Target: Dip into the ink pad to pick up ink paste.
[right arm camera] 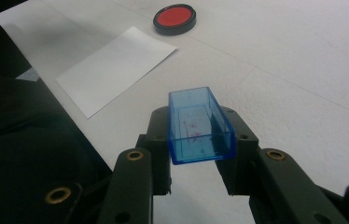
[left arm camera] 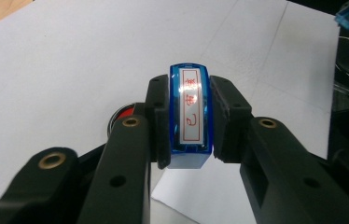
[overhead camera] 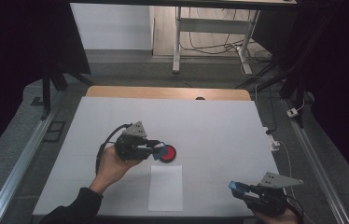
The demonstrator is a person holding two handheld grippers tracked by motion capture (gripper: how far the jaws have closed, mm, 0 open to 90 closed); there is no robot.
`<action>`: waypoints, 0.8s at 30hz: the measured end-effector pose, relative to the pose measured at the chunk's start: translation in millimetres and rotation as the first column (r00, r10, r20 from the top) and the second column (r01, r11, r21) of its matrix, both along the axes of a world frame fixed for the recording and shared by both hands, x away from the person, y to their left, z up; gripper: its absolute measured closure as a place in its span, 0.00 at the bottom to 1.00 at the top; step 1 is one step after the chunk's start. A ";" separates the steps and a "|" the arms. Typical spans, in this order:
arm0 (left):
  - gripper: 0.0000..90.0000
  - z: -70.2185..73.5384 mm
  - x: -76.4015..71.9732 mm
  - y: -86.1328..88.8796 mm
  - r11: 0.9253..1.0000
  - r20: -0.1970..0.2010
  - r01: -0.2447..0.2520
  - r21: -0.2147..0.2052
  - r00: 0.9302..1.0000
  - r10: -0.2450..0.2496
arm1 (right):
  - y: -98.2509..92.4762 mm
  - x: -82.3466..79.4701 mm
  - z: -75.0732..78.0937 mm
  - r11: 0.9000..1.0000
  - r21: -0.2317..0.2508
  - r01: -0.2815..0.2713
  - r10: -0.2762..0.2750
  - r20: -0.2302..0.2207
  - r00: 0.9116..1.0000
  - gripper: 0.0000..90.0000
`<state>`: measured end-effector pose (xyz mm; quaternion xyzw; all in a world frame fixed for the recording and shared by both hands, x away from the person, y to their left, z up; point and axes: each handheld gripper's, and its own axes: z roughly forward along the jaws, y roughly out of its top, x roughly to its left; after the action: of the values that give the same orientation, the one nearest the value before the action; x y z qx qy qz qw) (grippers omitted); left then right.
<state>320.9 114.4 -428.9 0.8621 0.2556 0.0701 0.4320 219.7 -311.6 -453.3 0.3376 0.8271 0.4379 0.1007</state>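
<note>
Stamp (overhead camera: 159, 148) sits clamped in the left gripper (overhead camera: 156, 148), held just above the red ink pad (overhead camera: 169, 153) near the middle of the white table (overhead camera: 219, 126) in the high view. A white paper slip (overhead camera: 165, 187) lies just toward the person from the pad. At the near right edge, the right gripper (overhead camera: 239, 188) holds a blue cap (overhead camera: 238, 187), well apart from the rest.

From the left gripper view, both jaws press on the stamp's (left arm camera: 190, 116) blue sides, its label with red characters facing the camera; a sliver of the ink pad (left arm camera: 122, 113) peeks out beneath.

From the right gripper view, the jaws are closed on the clear blue cap (right arm camera: 198, 126), open side up, with the ink pad (right arm camera: 174, 17) and paper slip (right arm camera: 116, 69) farther off.

The step looks like inking — best done by bringing the stamp face down flat and square onto the pad, pressing evenly, then lifting straight up before moving to the paper. A tilt would probably ink one edge only.
</note>
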 end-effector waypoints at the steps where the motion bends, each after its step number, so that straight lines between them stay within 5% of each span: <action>1: 0.78 -0.7 1.8 -1.1 1.000 -0.001 -0.001 0.002 1.000 0.001 | 0.0 0.0 0.0 1.000 0.000 -0.001 0.001 0.000 1.000 0.77; 24: 0.78 -32.5 39.0 -24.9 0.997 -0.027 -0.046 0.055 0.998 0.048 | -1.1 -0.6 0.2 1.000 0.010 -0.014 0.014 -0.001 1.000 0.77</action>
<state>359.9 89.5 -461.4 0.8682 0.2798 0.0749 0.4028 219.1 -312.7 -453.1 0.3325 0.8273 0.4427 0.0954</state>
